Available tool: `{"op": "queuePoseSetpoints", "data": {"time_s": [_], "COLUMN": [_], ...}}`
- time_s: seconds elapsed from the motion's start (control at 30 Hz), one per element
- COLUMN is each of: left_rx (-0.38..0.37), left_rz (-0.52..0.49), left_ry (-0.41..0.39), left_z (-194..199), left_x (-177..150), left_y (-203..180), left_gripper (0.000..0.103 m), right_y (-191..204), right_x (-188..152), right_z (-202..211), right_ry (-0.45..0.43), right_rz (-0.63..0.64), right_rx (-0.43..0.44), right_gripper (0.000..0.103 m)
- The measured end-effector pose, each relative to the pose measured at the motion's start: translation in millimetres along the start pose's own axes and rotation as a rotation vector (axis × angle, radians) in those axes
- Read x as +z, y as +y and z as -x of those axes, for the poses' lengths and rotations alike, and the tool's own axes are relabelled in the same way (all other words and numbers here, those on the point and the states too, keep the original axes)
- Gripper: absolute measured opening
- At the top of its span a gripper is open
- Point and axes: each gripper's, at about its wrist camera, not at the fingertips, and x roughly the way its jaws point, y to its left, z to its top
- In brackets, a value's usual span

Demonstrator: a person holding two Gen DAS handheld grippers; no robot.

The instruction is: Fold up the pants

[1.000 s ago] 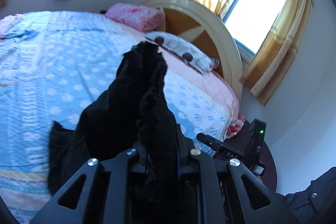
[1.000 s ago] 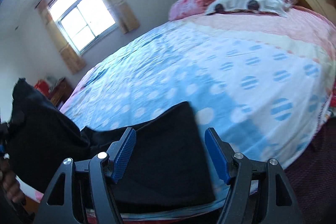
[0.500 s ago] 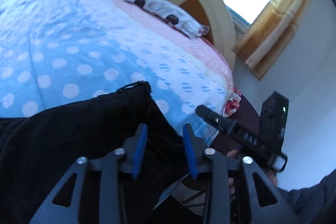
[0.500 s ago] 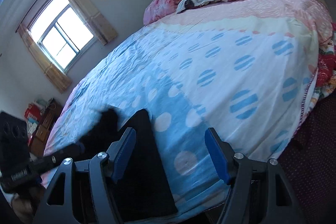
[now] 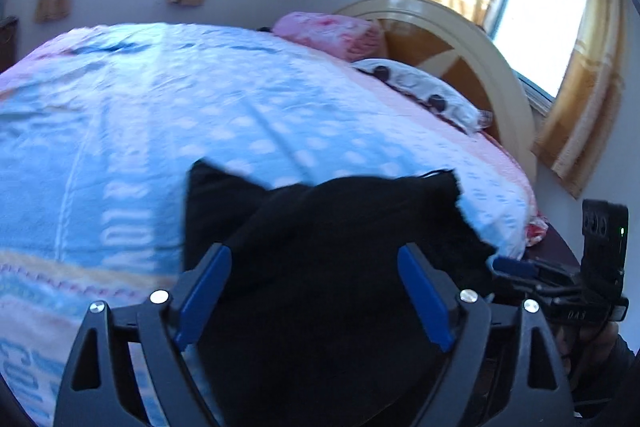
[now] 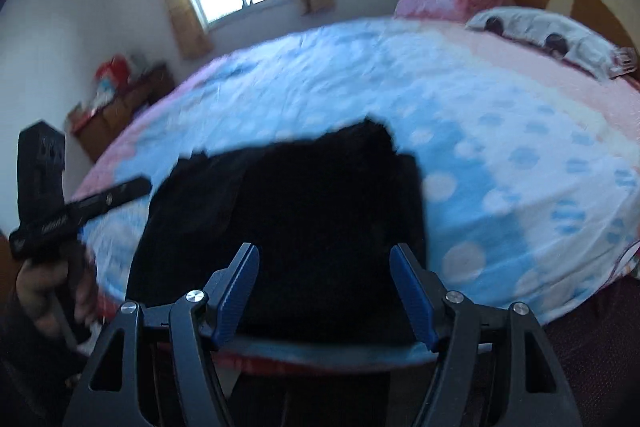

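Left gripper [image 5: 314, 291] and right gripper [image 6: 324, 291]: jaws spread wide, gripping nothing, hovering above the cloth. The black pants [image 6: 296, 211] lie bunched at lower centre on the polka-dot bedspread [image 6: 500, 147], apparently released for flattening.

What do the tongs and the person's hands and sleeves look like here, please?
Both the left tongs and right tongs have black triangulated frames with silver screws and blue finger pads. The left hand shows a dark sleeve.
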Motion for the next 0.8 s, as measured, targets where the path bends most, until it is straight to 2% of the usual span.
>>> {"op": "queuePoseSetpoints", "data": {"time_s": [0.1, 0.2, 0.23, 0.37, 0.43, 0.5, 0.53, 0.6, 0.67, 0.8], "left_rx": [-0.005, -0.024, -0.028, -0.039, -0.048, -0.048, -0.043, -0.03, -0.019, 0.0], "left_rz": [0.046, 0.051, 0.044, 0.046, 0.053, 0.045, 0.037, 0.025, 0.012, -0.008], "left_ry": [0.019, 0.017, 0.01, -0.001, -0.002, 0.002, 0.008, 0.015, 0.02, 0.027], "left_z": [-5, -5, -4, -1, 0, -3, -4, -6, -7, -10], "left_x": [-10, -15, -16, -17, -16, -17, -18, -20, -21, -23], "left_y": [16, 18, 18, 20, 21, 20, 19, 18, 18, 17], "left_gripper": [0.088, 0.088, 0.088, 0.088, 0.088, 0.088, 0.088, 0.088, 0.088, 0.088], "right_y": [5, 2, 2, 28, 38, 44, 39, 23, 9, 3], "right_x": [-10, -14, -13, -3, 8, 16, 18, 15, 4, -1], "right_z": [-20, -35, -36, -10, 6, 12, 7, -9, -34, -30], "right_ry": [0.076, 0.113, 0.118, 0.033, -0.022, -0.053, -0.028, 0.063, 0.21, 0.206], "right_rz": [0.024, 0.005, 0.0, 0.141, 0.199, 0.27, 0.278, 0.238, 0.218, 0.192], "right_rx": [-0.041, -0.05, -0.035, -0.084, -0.143, -0.243, -0.281, -0.286, -0.261, -0.24], "right_gripper": [0.056, 0.041, 0.031, 0.024, 0.022, 0.022, 0.022, 0.022, 0.026, 0.032]}}
